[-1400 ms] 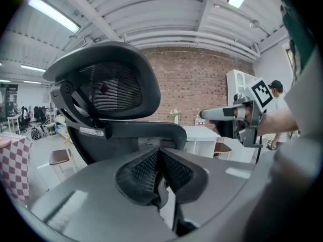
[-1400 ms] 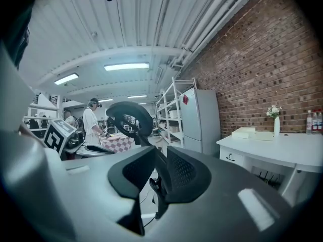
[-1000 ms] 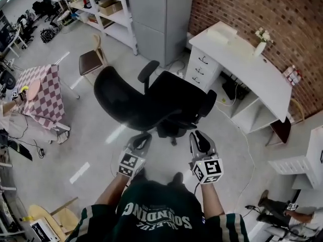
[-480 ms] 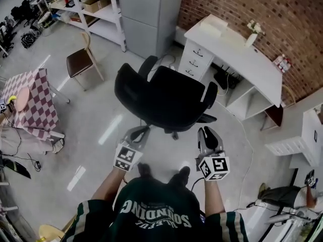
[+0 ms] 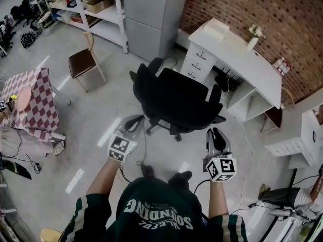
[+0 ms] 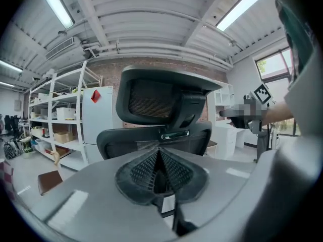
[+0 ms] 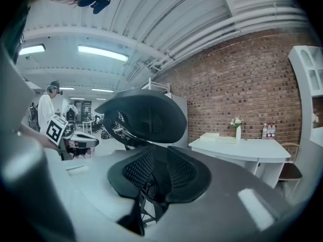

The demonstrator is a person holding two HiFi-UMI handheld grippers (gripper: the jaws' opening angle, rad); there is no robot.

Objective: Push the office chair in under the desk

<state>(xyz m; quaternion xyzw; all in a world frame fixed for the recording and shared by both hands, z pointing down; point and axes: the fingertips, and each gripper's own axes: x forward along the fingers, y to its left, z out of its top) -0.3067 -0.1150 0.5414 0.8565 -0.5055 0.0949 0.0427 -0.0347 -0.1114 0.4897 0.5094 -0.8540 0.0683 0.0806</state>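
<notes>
The black office chair (image 5: 176, 102) stands on the grey floor a little short of the white desk (image 5: 237, 59) by the brick wall. Its backrest is on the left and its seat faces the desk. My left gripper (image 5: 135, 120) is shut and empty, just off the chair's base on the left. In the left gripper view, the chair's back and headrest (image 6: 161, 102) rise ahead of the shut gripper (image 6: 159, 158). My right gripper (image 5: 216, 132) hangs right of the chair, apart from it. Its jaws (image 7: 154, 173) stand slightly apart with nothing between them. The right gripper view also shows the chair (image 7: 146, 117) and the desk (image 7: 242, 147).
A drawer unit (image 5: 199, 64) sits under the desk's left end, and a flower vase (image 5: 254, 39) stands on top. A wooden chair (image 5: 83, 62), a checkered table (image 5: 35, 97), shelving (image 5: 86, 4) and a grey cabinet (image 5: 151, 14) line the left and back. A person (image 5: 298, 195) is at the lower right.
The chair has turned and rolled right, closer to the desk. Both grippers have dropped away from it, the left one leftward and the right one toward the lower right.
</notes>
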